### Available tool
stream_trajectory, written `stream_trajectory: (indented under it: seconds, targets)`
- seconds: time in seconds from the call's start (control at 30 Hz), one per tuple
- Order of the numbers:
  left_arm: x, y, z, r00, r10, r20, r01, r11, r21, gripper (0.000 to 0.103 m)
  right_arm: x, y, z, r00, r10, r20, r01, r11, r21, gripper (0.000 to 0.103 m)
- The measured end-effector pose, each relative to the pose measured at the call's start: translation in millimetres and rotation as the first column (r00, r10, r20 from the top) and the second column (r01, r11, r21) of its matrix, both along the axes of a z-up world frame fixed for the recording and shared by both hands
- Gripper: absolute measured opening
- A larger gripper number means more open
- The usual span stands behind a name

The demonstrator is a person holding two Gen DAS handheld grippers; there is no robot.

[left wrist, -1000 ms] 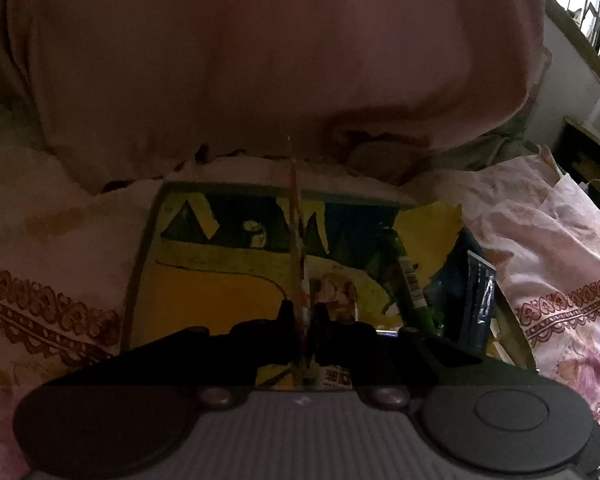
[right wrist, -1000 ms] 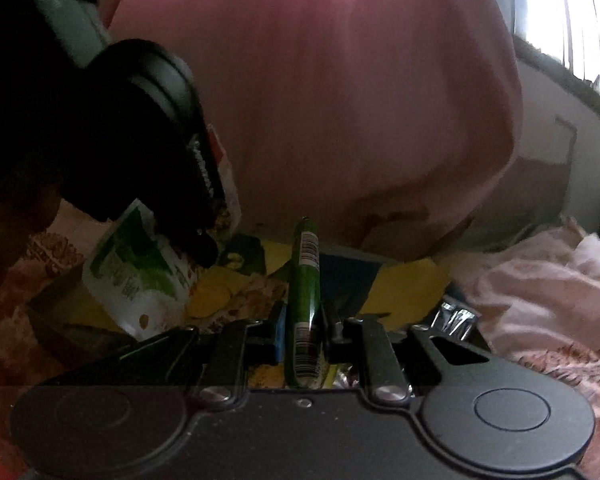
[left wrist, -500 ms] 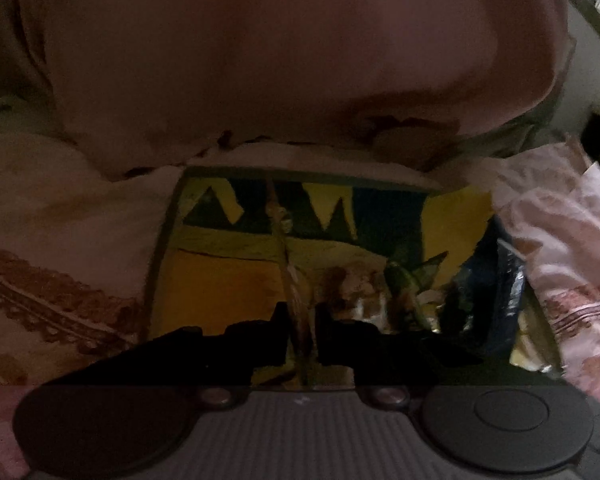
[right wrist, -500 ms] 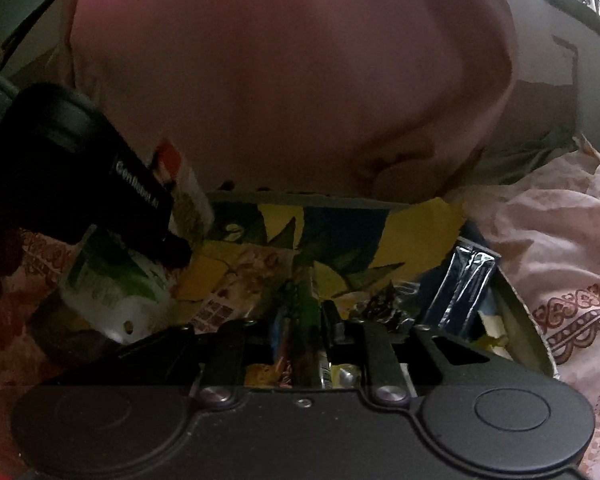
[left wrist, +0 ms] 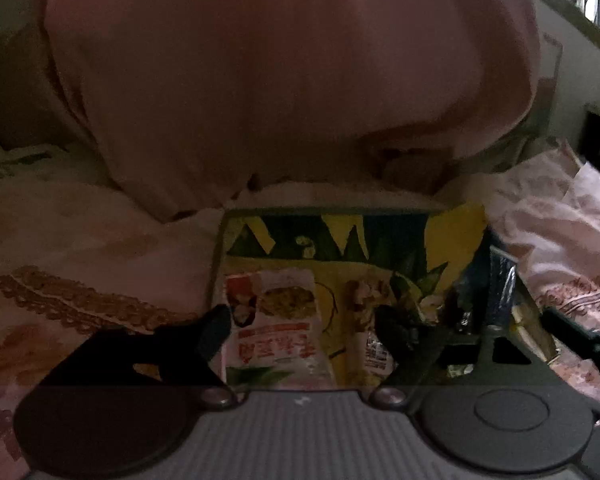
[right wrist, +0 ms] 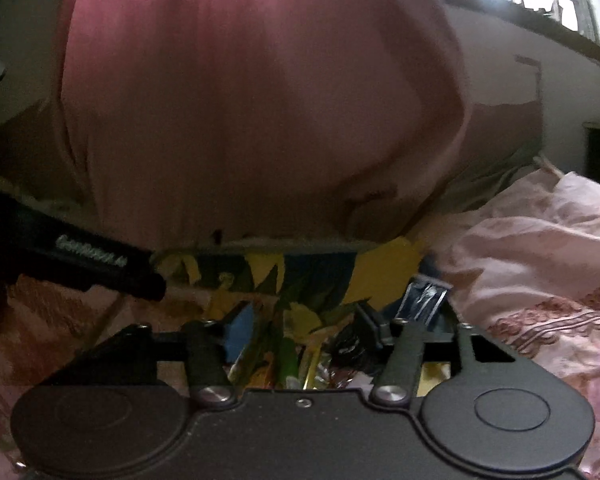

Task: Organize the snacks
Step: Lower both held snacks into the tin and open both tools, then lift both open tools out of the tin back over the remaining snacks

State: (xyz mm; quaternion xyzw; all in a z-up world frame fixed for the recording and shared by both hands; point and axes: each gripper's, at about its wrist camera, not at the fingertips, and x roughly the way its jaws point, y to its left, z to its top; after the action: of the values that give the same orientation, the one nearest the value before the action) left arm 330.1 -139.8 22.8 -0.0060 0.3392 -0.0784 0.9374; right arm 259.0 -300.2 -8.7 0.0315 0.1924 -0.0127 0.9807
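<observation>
My left gripper has its jaws spread wide, having just been opening, and nothing is clamped between them. In the gap below lies a flat white packet with red print and a food picture, face up in the box, at its left side; the pads stand clear of it on both sides. Beside that packet, toward the right finger, sits a second small pack with a label, partly hidden by the finger.

My right gripper is released too: its jaws have just been opening, and the blue pad on the left finger stands apart from the green tube, which lies loose among shiny wrappers in the box. No pad presses on it.

The box itself is lined with a yellow, blue and green printed sheet, and snacks crowd its right half. A dark blue foil pack leans at the right edge. From the right wrist view, the left gripper comes in from the left as a black body with white lettering, hanging over the box's left end.

The box rests on a pink patterned bedspread. Behind it a big pink cushion fills the upper view. The light is dim and the snack labels are too blurred for me to read.
</observation>
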Motion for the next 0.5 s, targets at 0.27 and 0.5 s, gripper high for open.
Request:
stream_trajectory:
  seconds: [0.27, 0.5]
  targets:
    - [-51, 18, 29, 0.994, 0.036, 0.104, -0.033, 0.999, -0.03, 0.101, -47, -5, 40, 0.996, -0.019, 0.089, 0.018, 1.0, 0.016, 0.087]
    - [-104, 38, 35, 0.985, 0.067, 0.158, -0.053, 0.995, -0.089, 0.102, -101, 0, 59, 0.991, -0.024, 0.133, 0.022, 1.0, 0.021, 0.098]
